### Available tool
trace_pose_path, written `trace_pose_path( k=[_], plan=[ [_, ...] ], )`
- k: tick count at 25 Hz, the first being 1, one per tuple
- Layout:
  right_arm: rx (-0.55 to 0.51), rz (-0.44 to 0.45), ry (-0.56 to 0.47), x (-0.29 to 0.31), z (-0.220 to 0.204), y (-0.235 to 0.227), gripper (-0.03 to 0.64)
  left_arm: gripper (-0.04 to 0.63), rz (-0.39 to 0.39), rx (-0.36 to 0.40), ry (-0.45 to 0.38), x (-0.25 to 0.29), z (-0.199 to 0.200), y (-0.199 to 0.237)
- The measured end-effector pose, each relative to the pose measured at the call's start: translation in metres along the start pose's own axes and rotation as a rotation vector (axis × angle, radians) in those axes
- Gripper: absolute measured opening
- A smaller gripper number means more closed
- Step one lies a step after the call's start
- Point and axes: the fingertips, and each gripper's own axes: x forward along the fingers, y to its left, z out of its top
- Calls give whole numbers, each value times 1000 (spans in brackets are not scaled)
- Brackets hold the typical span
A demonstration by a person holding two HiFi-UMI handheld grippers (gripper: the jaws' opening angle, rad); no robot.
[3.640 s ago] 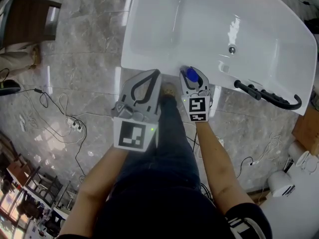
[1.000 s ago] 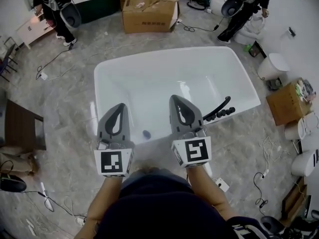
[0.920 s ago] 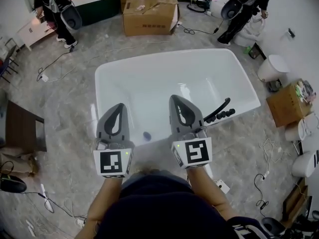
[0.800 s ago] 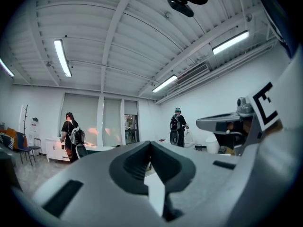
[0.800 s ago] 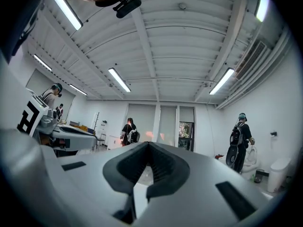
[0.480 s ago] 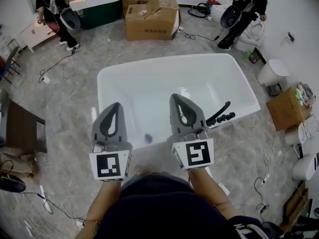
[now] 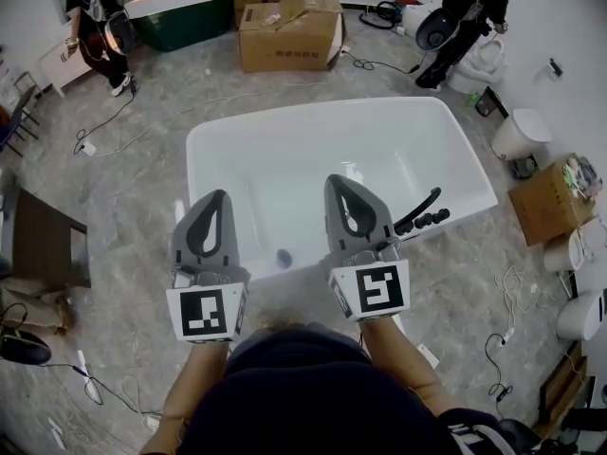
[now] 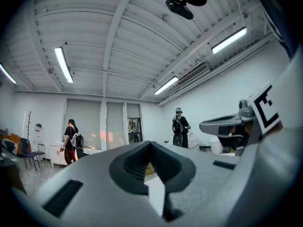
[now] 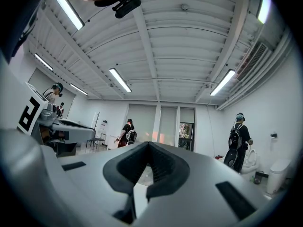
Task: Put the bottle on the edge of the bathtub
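My left gripper [image 7: 217,199] and my right gripper [image 7: 340,182] are held out level side by side over the near end of the bathtub [image 7: 228,138], and neither has anything in it. In each gripper's own view the two jaws meet tip to tip, closed right down on nothing, with only the room and the ceiling lights beyond them. The bottle [image 7: 283,258] is the small dark blue thing at the tub's 6 o'clock, seen in the gap between my two grippers. It looks to be standing on the near rim, apart from both grippers, though it is too small here for me to say how squarely it sits or how close it is to the inner lip. Judging by that, the job itself looks done: the bottle is on the edge and I have let go of it. As I read it, nothing is left but to keep my hands clear of it and bring them away. The black hand shower [image 7: 423,214] lies across the rim at the tub's 4 o'clock, well apart from the bottle. Past the tub at 12 o'clock stands a cardboard box [image 7: 289,28]. One person [image 7: 95,17] is at 11 o'clock and another person [image 7: 463,6] is at 1 o'clock, both far from my work.
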Motion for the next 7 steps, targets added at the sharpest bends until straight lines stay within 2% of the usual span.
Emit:
trace_pose_path(
  k=[7],
  plan=[
    [21,-13,0,-18,-1,-13,15,2,-7,-31,9,-6,8,-21]
  ],
)
